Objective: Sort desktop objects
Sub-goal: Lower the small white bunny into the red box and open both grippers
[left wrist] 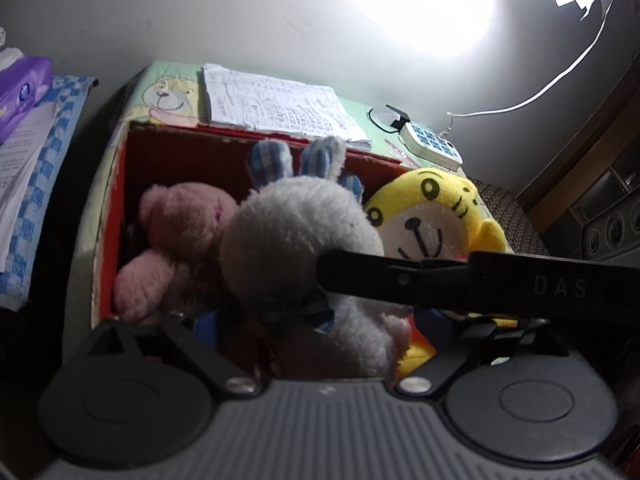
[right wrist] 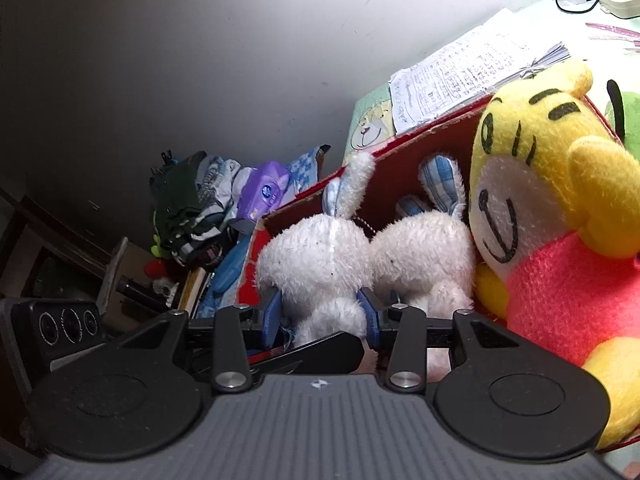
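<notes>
A red cardboard box (left wrist: 168, 140) holds plush toys. In the left wrist view a white rabbit (left wrist: 296, 232) with blue checked ears sits between a pink bear (left wrist: 180, 224) and a yellow tiger (left wrist: 428, 216). The left gripper's fingertips are hidden behind the rabbit; a black finger (left wrist: 400, 276) of the other gripper crosses in front. In the right wrist view my right gripper (right wrist: 322, 314) is shut on the left one of two white rabbits (right wrist: 320, 256), its blue pads (right wrist: 370, 316) pressing the body. The second rabbit (right wrist: 424, 256) and the tiger (right wrist: 532, 184) lie to the right, box wall (right wrist: 400, 168) behind.
A stack of handwritten papers (left wrist: 272, 100) lies behind the box on a green cloth (left wrist: 168, 80). A white calculator-like device (left wrist: 432, 142) is at the back right. A purple tissue pack (left wrist: 24, 92) lies left. A pile of clothes (right wrist: 192, 200) lies at the left in the right wrist view.
</notes>
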Available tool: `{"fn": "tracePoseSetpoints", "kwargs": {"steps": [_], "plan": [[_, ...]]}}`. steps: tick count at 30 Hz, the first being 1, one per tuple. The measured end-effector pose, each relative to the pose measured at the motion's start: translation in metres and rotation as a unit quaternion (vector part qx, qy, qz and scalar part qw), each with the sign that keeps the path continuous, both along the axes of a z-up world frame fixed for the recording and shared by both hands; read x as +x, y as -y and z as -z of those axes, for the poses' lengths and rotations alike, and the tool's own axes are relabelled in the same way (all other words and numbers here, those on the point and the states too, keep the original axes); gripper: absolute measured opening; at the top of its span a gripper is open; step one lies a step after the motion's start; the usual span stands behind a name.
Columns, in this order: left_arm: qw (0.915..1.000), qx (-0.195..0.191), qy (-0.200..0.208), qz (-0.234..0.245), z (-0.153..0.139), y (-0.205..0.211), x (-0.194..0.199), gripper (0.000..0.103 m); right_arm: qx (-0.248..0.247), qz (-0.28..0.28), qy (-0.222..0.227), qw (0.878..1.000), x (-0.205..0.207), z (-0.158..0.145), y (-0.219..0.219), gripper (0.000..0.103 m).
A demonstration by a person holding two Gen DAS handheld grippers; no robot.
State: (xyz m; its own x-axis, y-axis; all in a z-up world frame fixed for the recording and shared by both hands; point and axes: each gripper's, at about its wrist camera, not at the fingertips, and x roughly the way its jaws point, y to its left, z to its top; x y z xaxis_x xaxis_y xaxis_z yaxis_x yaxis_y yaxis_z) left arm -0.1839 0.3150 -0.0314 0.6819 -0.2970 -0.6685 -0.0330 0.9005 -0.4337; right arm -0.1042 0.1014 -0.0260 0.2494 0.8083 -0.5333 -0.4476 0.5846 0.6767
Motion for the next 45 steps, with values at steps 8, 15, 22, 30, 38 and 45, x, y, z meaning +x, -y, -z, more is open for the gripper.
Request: {"fn": "tracePoseSetpoints", "kwargs": {"steps": [8, 15, 22, 30, 38, 45], "plan": [[0.9997, 0.020, -0.013, 0.009, 0.004, 0.007, 0.004, 0.098, -0.076, 0.003, 0.062, 0.995, -0.005, 0.000, -0.013, 0.038], [0.9984, 0.043, -0.029, 0.022, 0.006, 0.010, 0.005, 0.098, -0.108, -0.030, 0.050, 0.992, -0.002, 0.009, -0.032, 0.039], [0.9972, 0.059, -0.045, 0.014, 0.004, 0.016, 0.011, 0.099, -0.068, -0.013, 0.011, 0.998, 0.005, 0.012, -0.015, 0.042], [0.9945, 0.081, -0.065, 0.012, 0.004, 0.022, 0.014, 0.099, -0.035, -0.002, 0.011, 0.999, 0.001, 0.006, -0.003, 0.046], [0.9920, 0.103, -0.071, 0.012, 0.004, 0.028, 0.016, 0.099, -0.016, 0.024, 0.008, 1.000, 0.005, 0.005, 0.004, 0.046], [0.9917, 0.100, -0.081, 0.010, 0.006, 0.029, 0.020, 0.099, -0.024, 0.021, 0.012, 0.999, 0.004, 0.009, 0.001, 0.046]]}}
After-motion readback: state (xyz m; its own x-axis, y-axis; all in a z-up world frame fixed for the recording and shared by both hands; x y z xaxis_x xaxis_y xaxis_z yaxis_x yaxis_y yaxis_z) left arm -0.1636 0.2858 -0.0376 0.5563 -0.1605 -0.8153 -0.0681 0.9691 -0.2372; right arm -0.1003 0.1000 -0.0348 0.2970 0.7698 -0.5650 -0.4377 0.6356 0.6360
